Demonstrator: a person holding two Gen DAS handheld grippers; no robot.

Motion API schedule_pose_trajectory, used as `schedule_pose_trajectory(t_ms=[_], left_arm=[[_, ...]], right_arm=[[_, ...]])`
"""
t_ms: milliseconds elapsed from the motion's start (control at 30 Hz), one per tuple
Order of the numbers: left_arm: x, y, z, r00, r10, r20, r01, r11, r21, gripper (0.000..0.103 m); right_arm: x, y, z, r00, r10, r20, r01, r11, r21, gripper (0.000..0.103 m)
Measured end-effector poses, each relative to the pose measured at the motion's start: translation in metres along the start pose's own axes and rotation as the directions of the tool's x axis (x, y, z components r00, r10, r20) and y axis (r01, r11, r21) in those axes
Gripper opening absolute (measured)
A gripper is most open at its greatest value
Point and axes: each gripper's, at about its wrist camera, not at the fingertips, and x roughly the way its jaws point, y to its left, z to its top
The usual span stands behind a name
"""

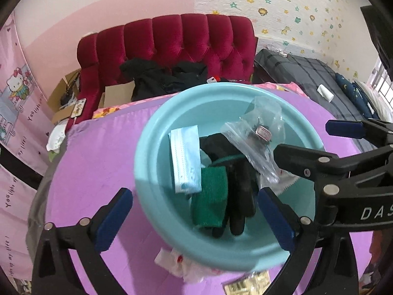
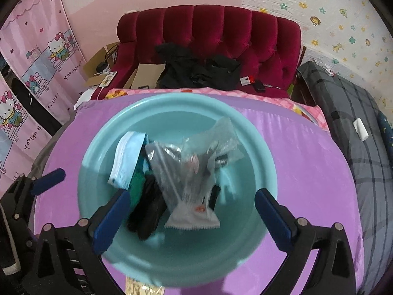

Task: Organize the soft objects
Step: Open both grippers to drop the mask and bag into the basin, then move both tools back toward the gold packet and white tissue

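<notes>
A light blue basin (image 1: 147, 162) (image 2: 172, 108) stands on a purple cloth. In it lie a blue face mask (image 1: 185, 157) (image 2: 127, 162), a green cloth (image 1: 211, 196) (image 2: 136, 186), black gloves (image 1: 239, 191) (image 2: 147, 218) and a clear plastic bag (image 1: 258, 135) (image 2: 186, 172) on top. My left gripper (image 1: 194, 218) is open above the basin's near side. My right gripper (image 2: 194, 218) is open above the basin, over the plastic bag. The right gripper also shows at the right of the left wrist view (image 1: 302, 140), open, and the left gripper's finger shows in the right wrist view (image 2: 49, 177).
A crumpled white and red wrapper (image 1: 176, 263) and a gold packet (image 1: 248, 285) (image 2: 142, 288) lie on the purple cloth (image 1: 93, 172) (image 2: 307, 172) by the basin's near rim. Behind stands a red tufted headboard (image 1: 176, 41) (image 2: 221, 32) with black clothes. A grey plaid mattress (image 1: 319, 81) (image 2: 356, 135) lies right.
</notes>
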Motion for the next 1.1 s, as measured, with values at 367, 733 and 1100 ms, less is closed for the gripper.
schedule_pose_trajectory(t_ms=[367, 733, 1100], left_arm=[[-0.048, 0.002, -0.036, 1.0, 0.024, 0.014, -0.024, 1.0, -0.01, 0.103], [-0.088, 0.003, -0.091, 0.997, 0.068, 0.034, -0.068, 0.998, -0.008, 0.103], [-0.106, 0.003, -0.151, 0.998, 0.068, 0.016, -0.067, 0.996, -0.061, 0.103]], right_arm=[[-0.038, 0.012, -0.038, 1.0, 0.002, 0.01, -0.002, 0.999, -0.036, 0.103], [-0.069, 0.02, -0.08, 0.999, 0.015, 0.03, -0.013, 0.997, -0.071, 0.103], [-0.081, 0.025, -0.129, 0.999, 0.018, 0.031, -0.014, 0.995, -0.1, 0.103]])
